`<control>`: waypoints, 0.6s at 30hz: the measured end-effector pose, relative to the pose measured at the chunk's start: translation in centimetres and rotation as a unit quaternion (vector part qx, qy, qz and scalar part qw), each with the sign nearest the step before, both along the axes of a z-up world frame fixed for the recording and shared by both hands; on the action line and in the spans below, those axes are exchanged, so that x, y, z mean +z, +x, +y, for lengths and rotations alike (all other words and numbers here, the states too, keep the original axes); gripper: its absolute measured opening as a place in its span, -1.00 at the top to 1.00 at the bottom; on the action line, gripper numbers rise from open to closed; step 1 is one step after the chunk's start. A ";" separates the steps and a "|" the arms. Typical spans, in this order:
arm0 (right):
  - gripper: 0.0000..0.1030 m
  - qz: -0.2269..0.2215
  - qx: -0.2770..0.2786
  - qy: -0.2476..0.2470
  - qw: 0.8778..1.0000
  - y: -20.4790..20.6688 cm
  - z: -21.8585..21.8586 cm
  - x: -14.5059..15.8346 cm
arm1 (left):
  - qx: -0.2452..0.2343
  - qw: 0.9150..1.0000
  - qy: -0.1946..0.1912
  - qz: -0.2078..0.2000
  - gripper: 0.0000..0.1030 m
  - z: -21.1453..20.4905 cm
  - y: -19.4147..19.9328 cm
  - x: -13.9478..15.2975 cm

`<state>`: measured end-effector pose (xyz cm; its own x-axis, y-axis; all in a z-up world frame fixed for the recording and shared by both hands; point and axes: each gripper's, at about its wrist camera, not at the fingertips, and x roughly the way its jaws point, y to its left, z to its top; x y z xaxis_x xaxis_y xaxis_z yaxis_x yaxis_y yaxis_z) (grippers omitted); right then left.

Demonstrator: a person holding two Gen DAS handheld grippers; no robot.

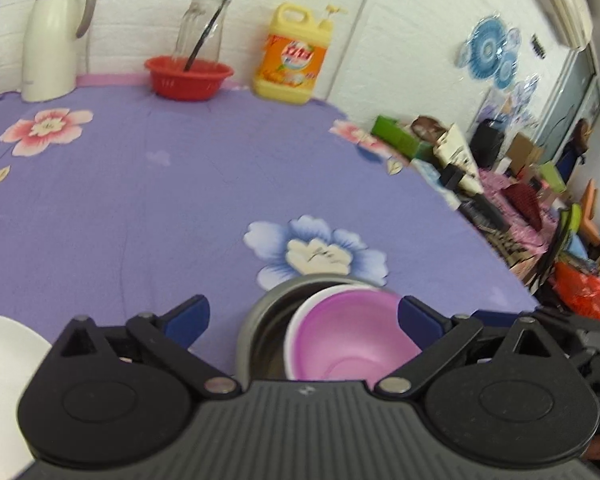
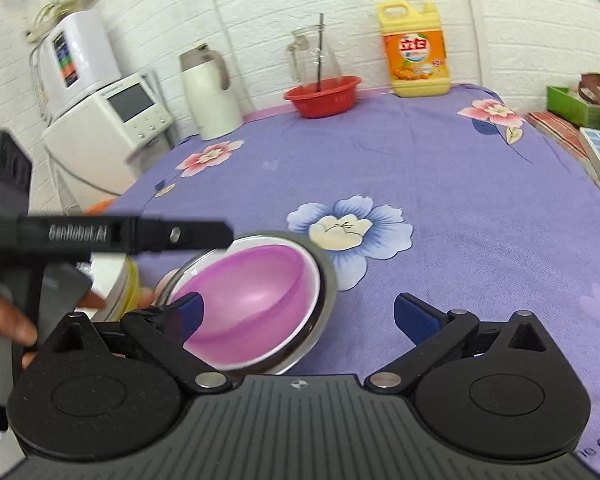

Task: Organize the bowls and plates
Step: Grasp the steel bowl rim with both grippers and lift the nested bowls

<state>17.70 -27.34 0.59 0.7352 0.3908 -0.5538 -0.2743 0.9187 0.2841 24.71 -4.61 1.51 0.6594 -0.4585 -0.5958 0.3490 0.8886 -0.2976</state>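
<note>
A: Where's the pink bowl (image 1: 350,332)?
B: Nested in the steel bowl (image 1: 260,328), tilted, not seated flat. Both sit on the purple floral cloth (image 1: 140,200), touching a blue flower print (image 1: 320,250).
A: Left gripper (image 1: 304,318)?
B: Jaws spread wide, nothing clamped. The bowls sit in the gap, nearer its right finger. I can't tell if that pad touches the pink rim.
A: Right gripper (image 2: 300,312)?
B: Also released. The left fingertip (image 2: 188,314) overlaps the pink bowl's interior in view; contact unclear. The right fingertip is well clear of the steel rim.
A: Other dishes?
B: White plate (image 1: 4,364) at the left edge of the left view. Right view shows white and yellow dishware (image 2: 126,288) beside the steel bowl, mostly hidden by the left gripper's body.
A: Back of the table?
B: White kettle (image 1: 54,36), red basin (image 1: 186,76), glass jar (image 1: 202,26), and yellow detergent jug (image 1: 294,56) along the wall.
</note>
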 end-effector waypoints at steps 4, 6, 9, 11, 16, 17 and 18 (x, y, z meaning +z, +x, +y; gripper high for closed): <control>-1.00 0.026 -0.025 -0.020 0.999 1.4 0.0 -0.9 | -0.005 1.000 -0.006 0.028 -0.92 0.5 0.9 -1.0; -1.00 0.037 -0.019 -0.017 0.999 1.6 -0.1 -1.0 | -0.018 0.999 0.000 0.042 -0.92 0.3 1.5 -1.3; -1.00 0.049 -0.014 -0.044 0.998 2.1 0.7 -0.4 | -0.031 0.997 0.022 0.063 -0.92 -0.3 2.3 -1.7; -1.00 0.074 -0.020 -0.079 0.994 3.0 1.6 -0.3 | -0.038 0.997 0.037 0.065 -0.92 -0.6 2.6 -1.9; -1.00 0.085 -0.027 -0.107 0.990 3.6 2.5 -1.2 | -0.044 0.995 0.054 0.069 -0.92 -1.1 3.0 -2.4; -1.00 0.090 -0.032 -0.110 0.989 3.7 2.7 -1.5 | -0.045 0.995 0.057 0.072 -0.92 -1.2 3.1 -2.6; -1.00 0.094 -0.036 -0.111 0.989 3.8 2.9 -1.8 | -0.046 0.994 0.061 0.073 -0.92 -1.3 3.2 -2.7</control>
